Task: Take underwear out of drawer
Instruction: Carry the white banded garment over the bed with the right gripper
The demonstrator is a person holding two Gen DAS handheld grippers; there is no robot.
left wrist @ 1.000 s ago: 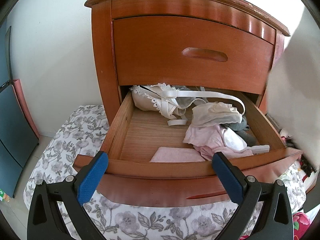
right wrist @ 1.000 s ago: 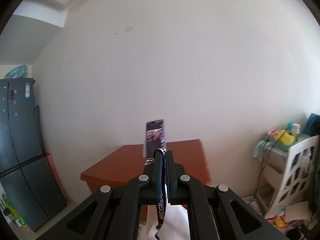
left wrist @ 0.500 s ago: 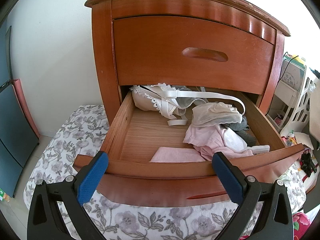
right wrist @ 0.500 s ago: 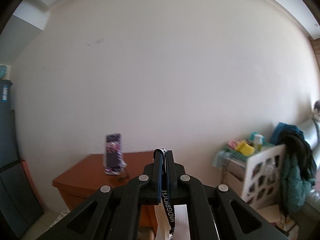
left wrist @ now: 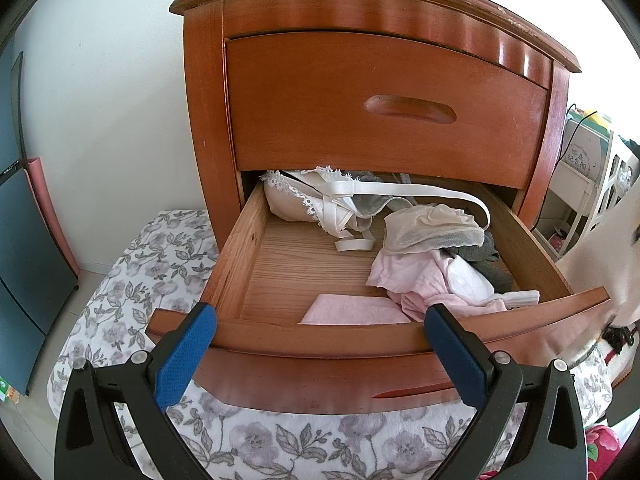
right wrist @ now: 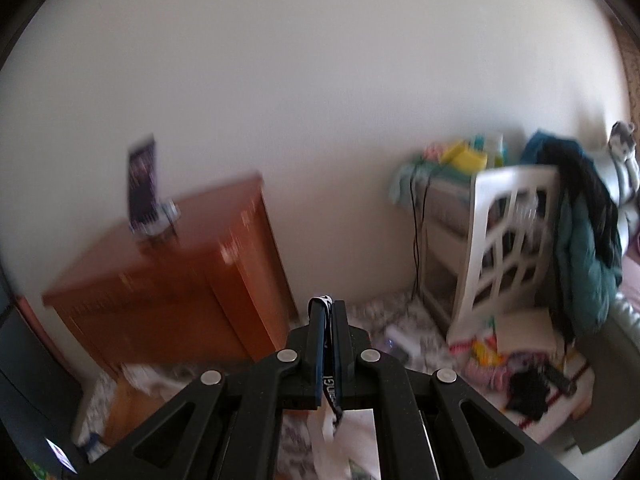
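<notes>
Where floral bedding [left wrist: 132, 280] spreads, nightstand [left wrist: 360, 80] stands.

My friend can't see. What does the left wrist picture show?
An open wooden drawer in a nightstand holds a white bra, a cream mesh garment and pink clothes. The left tongs hover open at its front edge.

Floral mat [left wrist: 132, 280], white shelf [right wrist: 508, 240]

Glossy varnished wood on the nightstand [left wrist: 384, 128], paler matt wood inside the drawer [left wrist: 288, 264]; soft lace-trimmed cloth underwear [left wrist: 428, 232]; flowered cloth bedding [left wrist: 132, 280] below.
</notes>
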